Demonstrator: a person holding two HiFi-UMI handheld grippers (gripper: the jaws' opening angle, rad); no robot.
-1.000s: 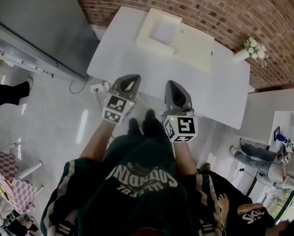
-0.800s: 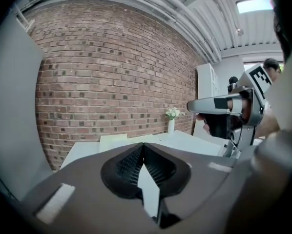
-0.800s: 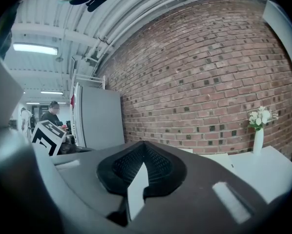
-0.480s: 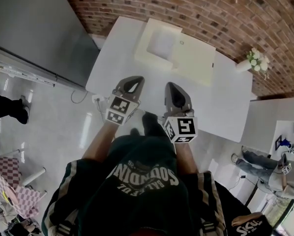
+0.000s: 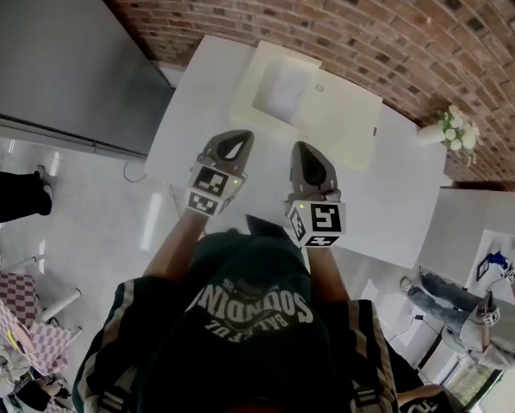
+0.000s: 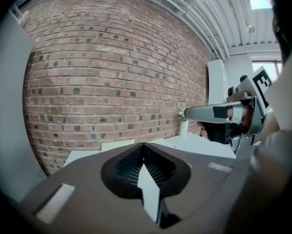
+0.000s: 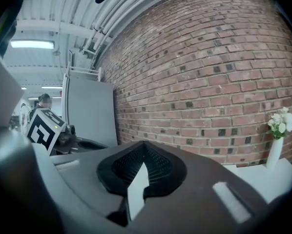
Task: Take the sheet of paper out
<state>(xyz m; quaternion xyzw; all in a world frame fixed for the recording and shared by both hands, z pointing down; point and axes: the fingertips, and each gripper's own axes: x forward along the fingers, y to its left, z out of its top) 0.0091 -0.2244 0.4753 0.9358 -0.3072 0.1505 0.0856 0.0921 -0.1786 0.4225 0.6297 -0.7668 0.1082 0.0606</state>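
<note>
Both tongs are held out side by side in the mid of the head view, over the near edge of a white bench (image 5: 387, 179). The left tongs (image 5: 238, 138) are seen shut. In the left gripper view the two ribbed pads (image 6: 129, 162) are pressed together at the tip & nothing is gripped btw them. The right tongs (image 5: 303, 149) are shut too, w/ nothing held. In the right gripper view their pads are met the same way. The two tongs are kept near each other but apart, not touching.

A flat cream box (image 5: 335, 110) is seen on the bench, above the tongs in the pic & close to the brick wall (image 5: 369, 15). A pale sheet of paper (image 5: 283, 89) seems to be laid in a sunk square in the box's left part. It's too small for that to be told for sure. It is well apart from both tongs & is touched by neither.

A vase (image 5: 454, 129) w/ white flowers is stood at the bench's right end, at the right of the pic. A big grey cabinet (image 5: 59, 58) is seen at the upper left. A dark green shirt (image 5: 249, 317) is seen at the bottom.
</note>
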